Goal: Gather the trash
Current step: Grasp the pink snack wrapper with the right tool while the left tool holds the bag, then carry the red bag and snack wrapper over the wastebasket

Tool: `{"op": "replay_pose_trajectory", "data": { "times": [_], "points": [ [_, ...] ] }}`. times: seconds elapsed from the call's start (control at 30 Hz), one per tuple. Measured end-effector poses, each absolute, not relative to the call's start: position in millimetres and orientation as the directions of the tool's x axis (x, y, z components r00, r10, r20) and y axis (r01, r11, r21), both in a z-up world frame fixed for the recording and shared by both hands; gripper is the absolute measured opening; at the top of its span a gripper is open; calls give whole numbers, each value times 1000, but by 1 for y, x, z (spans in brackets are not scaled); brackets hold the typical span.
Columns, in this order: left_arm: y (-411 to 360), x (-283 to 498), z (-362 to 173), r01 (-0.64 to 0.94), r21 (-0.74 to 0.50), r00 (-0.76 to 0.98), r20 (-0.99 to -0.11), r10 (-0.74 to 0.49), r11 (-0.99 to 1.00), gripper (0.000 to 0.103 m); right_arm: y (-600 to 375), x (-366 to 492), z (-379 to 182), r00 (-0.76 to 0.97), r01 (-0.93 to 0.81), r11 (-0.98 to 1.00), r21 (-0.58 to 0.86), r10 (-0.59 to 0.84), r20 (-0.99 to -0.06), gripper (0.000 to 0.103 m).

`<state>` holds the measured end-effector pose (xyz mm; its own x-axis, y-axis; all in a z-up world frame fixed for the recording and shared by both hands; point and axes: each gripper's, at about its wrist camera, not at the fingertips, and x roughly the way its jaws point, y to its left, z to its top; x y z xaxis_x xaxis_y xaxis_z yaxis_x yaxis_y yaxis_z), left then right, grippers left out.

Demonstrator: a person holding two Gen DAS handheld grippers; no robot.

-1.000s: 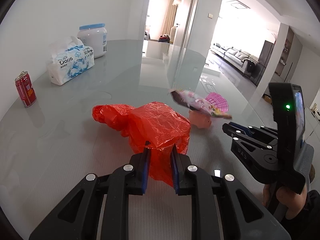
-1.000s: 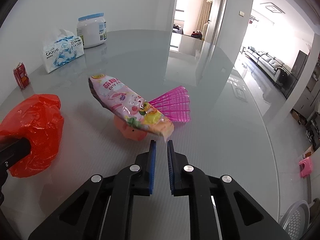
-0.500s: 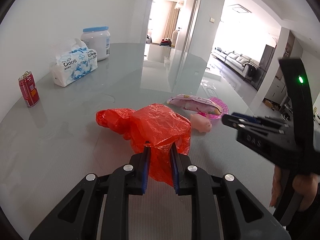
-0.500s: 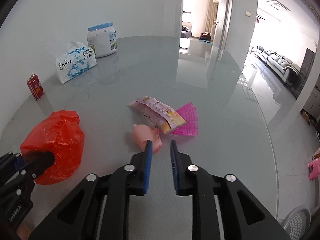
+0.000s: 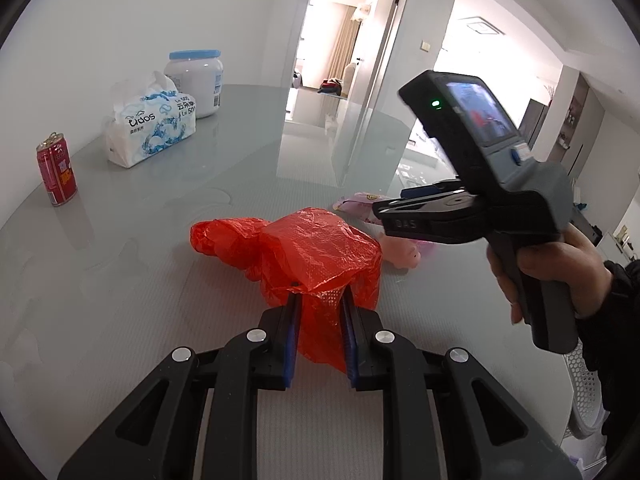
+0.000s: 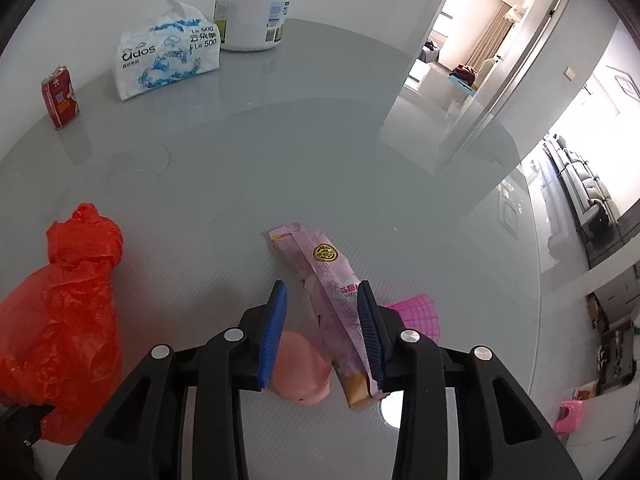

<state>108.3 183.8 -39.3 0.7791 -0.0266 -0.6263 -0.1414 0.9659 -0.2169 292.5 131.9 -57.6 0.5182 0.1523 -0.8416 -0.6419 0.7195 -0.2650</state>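
My left gripper point(image 5: 320, 296) is shut on a bunched edge of the red plastic bag point(image 5: 316, 248), which slumps on the glass table point(image 5: 140, 264). The bag point(image 6: 60, 320) also shows at the left of the right wrist view. My right gripper point(image 6: 322, 292) points down over a pink-purple snack wrapper point(image 6: 324, 264). Its jaws are opening and the pads do not press on the wrapper lying on the table between them. A pink pig toy point(image 6: 304, 372) lies under the left finger. In the left wrist view, a person's hand point(image 5: 552, 276) holds the right gripper point(image 5: 386, 216) beyond the bag.
A pink mesh piece point(image 6: 416, 316) lies beside the wrapper. A red can point(image 6: 60, 98), a tissue pack point(image 6: 168, 56) and a white jar point(image 6: 252, 12) stand at the far left by the wall. The table's round edge curves along the right, with a white chair point(image 5: 584, 392) below.
The wrapper left the right gripper's tips and dropped onto the table by the pig toy. The right gripper opened, rolled and moved over it. The left gripper kept hold of the bag.
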Motion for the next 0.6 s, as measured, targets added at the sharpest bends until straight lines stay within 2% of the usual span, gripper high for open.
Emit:
{"op": "replay_pose_trajectory", "data": {
  "times": [0.2,0.3,0.43,0.6],
  "points": [
    [185,107,-38,-134,-217,787,-616,-29,967,19,146,303,-71,504,-658,686,-310,95,-858,37],
    [183,105,-35,-128,-212,798,-602,-26,969,19,150,304,-76,501,-666,673,-321,84,-862,30],
    [181,104,-33,-124,-209,802,-596,-26,970,19,149,301,-69,499,-665,690,-286,126,-857,25],
    [180,100,-32,-122,-208,811,-585,-24,971,19,134,287,-43,529,-630,745,-220,205,-823,24]
  ]
}}
